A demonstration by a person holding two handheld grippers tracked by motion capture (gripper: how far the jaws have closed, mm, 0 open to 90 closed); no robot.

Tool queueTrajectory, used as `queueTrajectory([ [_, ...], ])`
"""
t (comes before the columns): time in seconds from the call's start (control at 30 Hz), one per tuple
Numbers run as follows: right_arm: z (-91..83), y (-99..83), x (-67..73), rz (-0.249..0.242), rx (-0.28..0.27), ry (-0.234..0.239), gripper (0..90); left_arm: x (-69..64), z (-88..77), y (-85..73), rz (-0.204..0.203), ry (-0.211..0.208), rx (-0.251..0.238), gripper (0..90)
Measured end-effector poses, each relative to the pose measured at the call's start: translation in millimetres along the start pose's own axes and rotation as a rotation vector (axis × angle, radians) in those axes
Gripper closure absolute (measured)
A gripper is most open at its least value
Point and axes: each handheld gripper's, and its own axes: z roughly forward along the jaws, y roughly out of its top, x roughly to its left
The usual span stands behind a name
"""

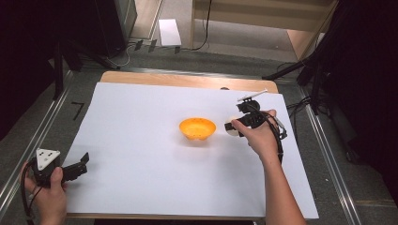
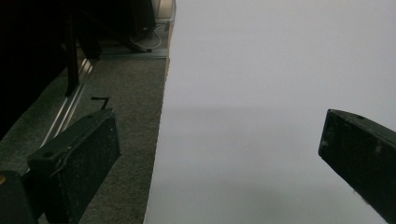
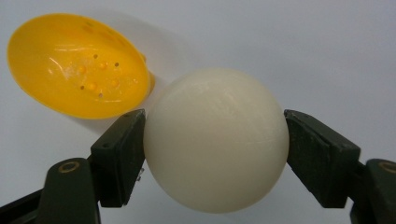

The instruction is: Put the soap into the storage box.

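Ball (image 3: 215,140), cream-white and smooth, sits clamped between the 2 black jaws of the right tool (image 1: 233,125), just beside the orange bowl (image 1: 197,128) at its 3 o'clock on the white-covered worktop (image 1: 141,140). Left tool (image 1: 80,168), jaws wide apart and holding nothing, rests at the worktop's 8 o'clock edge.

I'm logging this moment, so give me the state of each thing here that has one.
Left gripper: open, holding nothing, at the table's near left edge.
Right gripper: shut on the white ball, beside the bowl.
White ball: clamped between both jaws.
Orange bowl: upright on the white sheet, nothing inside, small holes in its bottom.
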Motion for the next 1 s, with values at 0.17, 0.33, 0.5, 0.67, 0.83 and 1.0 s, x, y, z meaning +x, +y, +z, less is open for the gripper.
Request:
queueTrajectory([
  [0.17, -2.2, 4.3, 4.0, -0.008, -0.003, 0.000, 24.7, 0.0, 0.1, 0.0, -0.002, 0.002, 0.000, 0.0],
  [0.33, -1.8, 7.0, 8.7, -0.013, -0.006, 0.003, 24.7, 0.2, 0.3, 0.1, -0.005, 0.003, 0.001, 0.0],
  [0.5, 0.2, 9.9, 13.2, -0.023, -0.005, 0.009, 24.7, 0.1, 0.4, 0.2, -0.007, 0.004, 0.001, 0.0],
  [0.67, 1.0, 13.3, 18.6, -0.028, -0.004, 0.016, 24.7, 0.0, 0.5, 0.2, -0.006, 0.004, 0.001, 0.0],
  [0.83, 2.9, 15.4, 23.4, -0.038, -0.001, 0.021, 24.6, 0.2, 0.7, 0.2, -0.007, 0.002, -0.001, 0.0],
  [1.0, 5.5, 18.3, 30.6, -0.047, 0.002, 0.031, 24.7, 0.1, 0.7, 0.3, -0.006, 0.004, 0.002, 0.0],
])
